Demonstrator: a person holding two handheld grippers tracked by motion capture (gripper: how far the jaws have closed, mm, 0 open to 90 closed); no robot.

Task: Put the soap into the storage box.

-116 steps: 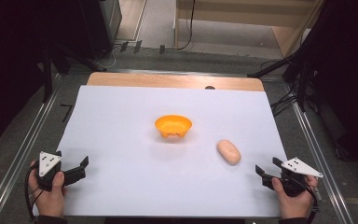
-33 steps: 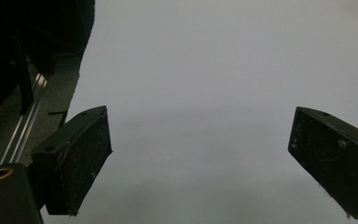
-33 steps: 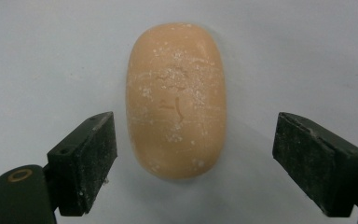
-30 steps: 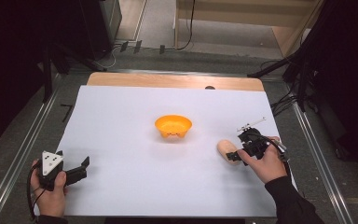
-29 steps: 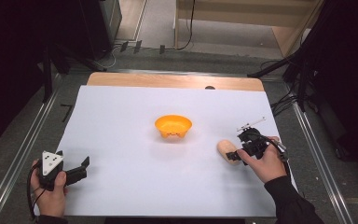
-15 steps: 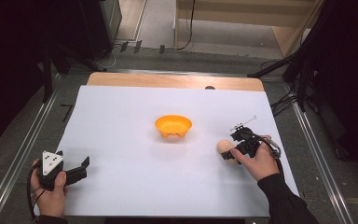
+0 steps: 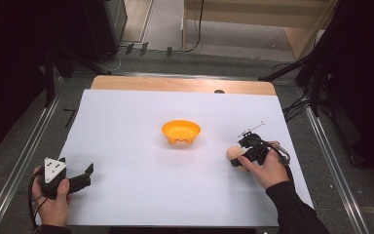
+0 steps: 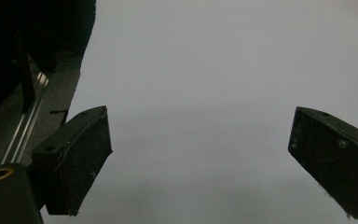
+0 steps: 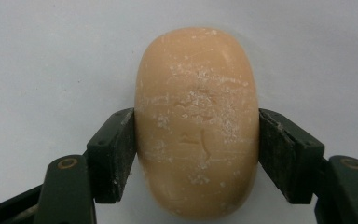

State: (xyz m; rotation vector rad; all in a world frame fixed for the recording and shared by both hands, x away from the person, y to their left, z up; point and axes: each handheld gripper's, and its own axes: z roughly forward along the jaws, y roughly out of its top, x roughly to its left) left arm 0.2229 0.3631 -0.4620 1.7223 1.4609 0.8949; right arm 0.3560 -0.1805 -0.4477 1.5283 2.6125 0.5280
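Observation:
A peach oval bar [image 7: 233, 152], like a piece of soap, lies on the white sheet [image 7: 126, 126] right of centre. My right gripper [image 7: 237, 158] reaches it from the right, held in a hand. In the right gripper view its jaws are closing on the bar [image 9: 198, 121], and both pads [image 9: 116, 154] press its sides, so the right gripper [image 9: 196, 116] is shut on it. An orange bowl [image 7: 180, 132] stands at the sheet's centre, to the bar's left. At the near left corner my left gripper [image 7: 85, 176] rests open over bare sheet, nothing between its fingers [image 8: 79, 158].
The sheet covers a wooden table whose far edge [image 7: 175, 84] shows at the back. Metal rails [image 7: 34, 146] run along both sides, with dark floor and cables [image 7: 297, 105] beyond. A black mark [image 7: 70, 117] sits just off the sheet's left edge.
My right gripper came in from the near right corner to the bar, edged left onto it and shut its jaws on it. The left hand has kept still.

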